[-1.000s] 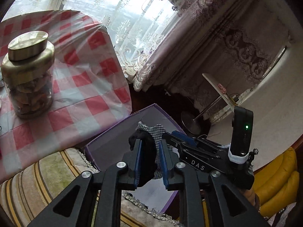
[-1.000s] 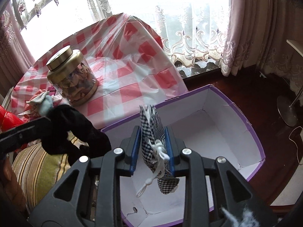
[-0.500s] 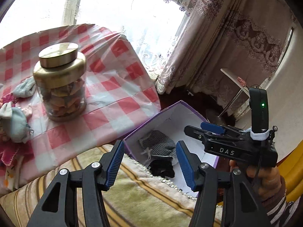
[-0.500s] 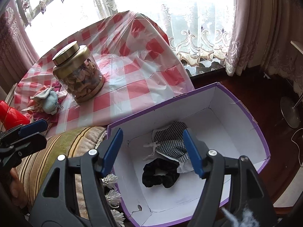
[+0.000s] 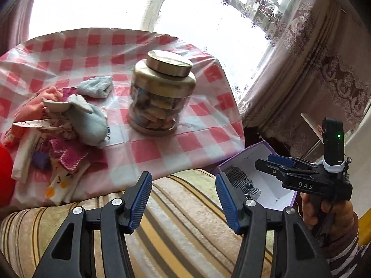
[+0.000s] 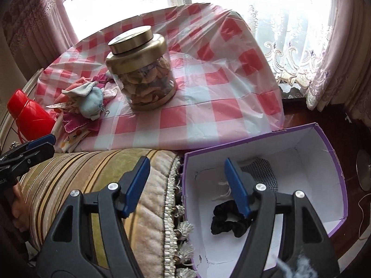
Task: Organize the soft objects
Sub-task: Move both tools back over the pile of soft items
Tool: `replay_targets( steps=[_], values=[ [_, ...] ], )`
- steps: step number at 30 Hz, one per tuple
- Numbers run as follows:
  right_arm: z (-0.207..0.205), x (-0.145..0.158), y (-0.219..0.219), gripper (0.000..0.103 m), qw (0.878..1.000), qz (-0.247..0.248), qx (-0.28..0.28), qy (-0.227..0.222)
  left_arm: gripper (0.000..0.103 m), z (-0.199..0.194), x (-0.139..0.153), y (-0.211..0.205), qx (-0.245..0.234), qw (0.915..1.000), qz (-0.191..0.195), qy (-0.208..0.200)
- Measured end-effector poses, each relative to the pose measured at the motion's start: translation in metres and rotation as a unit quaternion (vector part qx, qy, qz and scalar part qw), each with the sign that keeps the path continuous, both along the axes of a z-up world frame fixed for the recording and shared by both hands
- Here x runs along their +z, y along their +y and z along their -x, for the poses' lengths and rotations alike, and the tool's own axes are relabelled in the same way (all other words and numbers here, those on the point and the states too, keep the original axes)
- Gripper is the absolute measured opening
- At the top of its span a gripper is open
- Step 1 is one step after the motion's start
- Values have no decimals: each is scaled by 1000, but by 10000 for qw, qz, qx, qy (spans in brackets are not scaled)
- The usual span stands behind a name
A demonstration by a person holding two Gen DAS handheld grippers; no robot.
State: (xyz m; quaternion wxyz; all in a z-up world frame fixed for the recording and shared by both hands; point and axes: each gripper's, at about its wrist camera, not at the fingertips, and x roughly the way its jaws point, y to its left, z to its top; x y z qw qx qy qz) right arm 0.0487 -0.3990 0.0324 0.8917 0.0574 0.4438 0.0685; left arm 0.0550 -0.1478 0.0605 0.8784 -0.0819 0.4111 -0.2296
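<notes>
- Left wrist view: my left hand-held gripper hangs wide open with nothing between its blue pads, over the striped cushion at the edge of the tabletop.
- The pile of soft things sits on the left part of the checked cloth, well apart from the gripper. On top lies a pale blue pouch, with a second blue piece behind it and pink knitted cloth below.
- I judge all of these light, limp and easily bunched. I would pinch the blue pouch across its plump middle, not by a loose flap, so that it does not drag its neighbours along.
- The glass jar stands just beside the pile. It is hard and probably heavy, so I would keep clear of it.
- Right wrist view: my right hand-held gripper is likewise spread wide and carries nothing, hovering across the cushion edge and the purple box.
- Inside the box lie a black scrunchie and a checked pouch with a white drawstring, both resting on the white floor.
- Those two look settled. They are soft and crush-proof, so more may be dropped on top.
- A red object stands at the tabletop's left end, touching the pile as far as I can tell.
</notes>
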Motion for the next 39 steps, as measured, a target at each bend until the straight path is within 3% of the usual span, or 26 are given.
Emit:
replay_targets(
  steps=[7,15,22,29,39],
  values=[
    [-20,11,53,71,9976,106,681,-48,58,-6,4,48,645,9978,6,-172],
    [-43,27,117,73,9891,122,1454,-178,58,-28,28,102,1377,9883,-377,-537],
    [-71,43,171,80,9800,60,1958,-347,58,-75,40,143,2028,9769,-581,-329],
    [-115,55,211,81,9788,-124,2011,-370,58,-134,45,158,2258,9717,-676,-151],
    [-191,46,255,81,9807,-342,1924,12,58,-207,37,183,2663,9622,-521,227]
  ],
)
